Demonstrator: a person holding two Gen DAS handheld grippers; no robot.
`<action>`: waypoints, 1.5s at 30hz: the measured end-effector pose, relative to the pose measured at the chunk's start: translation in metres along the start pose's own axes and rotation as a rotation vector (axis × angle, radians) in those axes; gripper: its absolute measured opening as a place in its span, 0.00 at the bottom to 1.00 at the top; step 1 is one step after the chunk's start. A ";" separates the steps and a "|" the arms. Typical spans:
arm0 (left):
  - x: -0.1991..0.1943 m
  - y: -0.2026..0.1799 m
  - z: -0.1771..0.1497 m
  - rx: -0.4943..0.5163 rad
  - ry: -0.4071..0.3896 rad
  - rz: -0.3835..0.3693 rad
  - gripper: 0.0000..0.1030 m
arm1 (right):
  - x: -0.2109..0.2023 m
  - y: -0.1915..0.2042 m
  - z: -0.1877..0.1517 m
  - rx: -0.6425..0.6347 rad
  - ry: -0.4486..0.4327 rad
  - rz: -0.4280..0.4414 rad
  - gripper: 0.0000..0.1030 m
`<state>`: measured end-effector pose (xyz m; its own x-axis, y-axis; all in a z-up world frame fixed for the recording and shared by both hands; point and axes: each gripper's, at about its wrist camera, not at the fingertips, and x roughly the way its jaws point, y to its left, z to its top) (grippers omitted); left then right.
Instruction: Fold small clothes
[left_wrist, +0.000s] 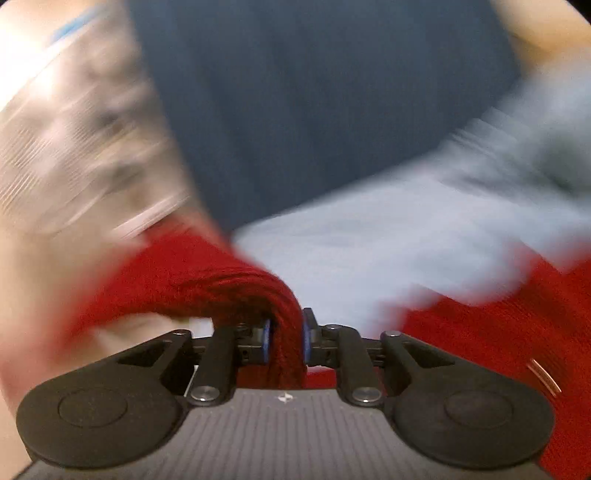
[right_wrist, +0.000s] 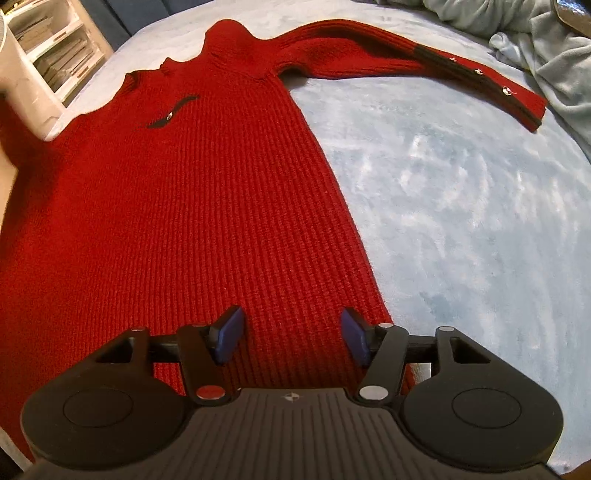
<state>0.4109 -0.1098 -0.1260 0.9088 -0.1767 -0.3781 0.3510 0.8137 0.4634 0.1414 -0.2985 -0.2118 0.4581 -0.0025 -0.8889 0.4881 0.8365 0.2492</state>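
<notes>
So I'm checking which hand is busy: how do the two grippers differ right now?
The left gripper is shut on a bunch of the red sweater; the right gripper is open and holds nothing. The left view is blurred, the right view sharp. Both are at the same sweater.

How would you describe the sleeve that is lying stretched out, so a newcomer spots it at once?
Start from the pale blue blanket, where the red sweater lies flat. From its shoulder, the sleeve reaches straight toward the crumpled grey fabric. Unlike anything nearby, its cuff has a dark strip with small metal buttons.
</notes>
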 end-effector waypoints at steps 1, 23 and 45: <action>-0.009 -0.027 -0.013 0.066 0.024 -0.061 0.32 | -0.001 -0.002 0.001 0.014 0.000 0.007 0.59; 0.136 0.066 -0.043 -0.266 0.494 -0.286 1.00 | 0.047 -0.029 0.139 0.377 -0.118 0.058 0.64; 0.165 0.210 -0.137 -0.783 0.565 -0.163 0.25 | 0.146 0.055 0.255 -0.034 -0.090 0.131 0.16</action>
<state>0.6032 0.1078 -0.2007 0.5484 -0.1944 -0.8133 0.0285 0.9764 -0.2141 0.4244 -0.3920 -0.2298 0.5818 0.0599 -0.8111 0.3948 0.8511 0.3460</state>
